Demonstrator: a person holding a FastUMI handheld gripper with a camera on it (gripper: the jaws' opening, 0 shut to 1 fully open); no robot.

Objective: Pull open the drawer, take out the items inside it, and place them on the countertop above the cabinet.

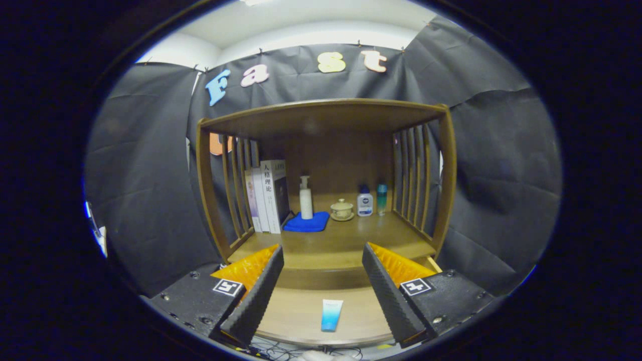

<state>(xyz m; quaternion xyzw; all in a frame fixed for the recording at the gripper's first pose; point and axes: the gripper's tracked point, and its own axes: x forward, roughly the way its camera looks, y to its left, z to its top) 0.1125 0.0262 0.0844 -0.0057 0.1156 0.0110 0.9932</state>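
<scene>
The wooden cabinet's drawer [296, 321] stands pulled open below me. A small blue-and-white tube [332, 315] lies flat on its pale floor, low between my fingers and apart from both. My gripper [322, 249] is open, held above the drawer with nothing between its fingers, and its tips reach the front edge of the countertop [346, 240]. The countertop runs back under a wooden hutch [326, 113] with slatted sides.
At the back of the countertop stand several books [268, 195], a white pump bottle [306, 198] on a folded blue cloth [307, 222], a lidded cup on a saucer [342, 209], a white bottle [364, 201] and a slim teal bottle [381, 198]. Cables [301, 351] lie below the drawer front.
</scene>
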